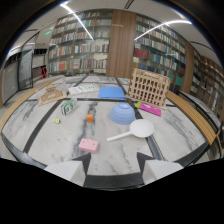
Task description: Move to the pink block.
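1. The gripper (113,161) hangs over the near edge of the marble table (60,140) with its two fingers (82,161) spread apart — nothing sits between them.
2. The pink block (89,145) lies flat on the marble just ahead of the left finger, a bit off to its outer side, not touching it.
3. Beyond the fingers there's a white ladle (134,130) and behind it a blue bowl (122,113) turned upside down.
4. Left of the bowl sits a small orange cube (90,118), further left a green-and-white carton (68,106).
5. Farther back — a wooden rack (148,88) with a pink flat piece (150,109) at its foot, a blue sheet (111,92), and library bookshelves (80,47) behind it all.
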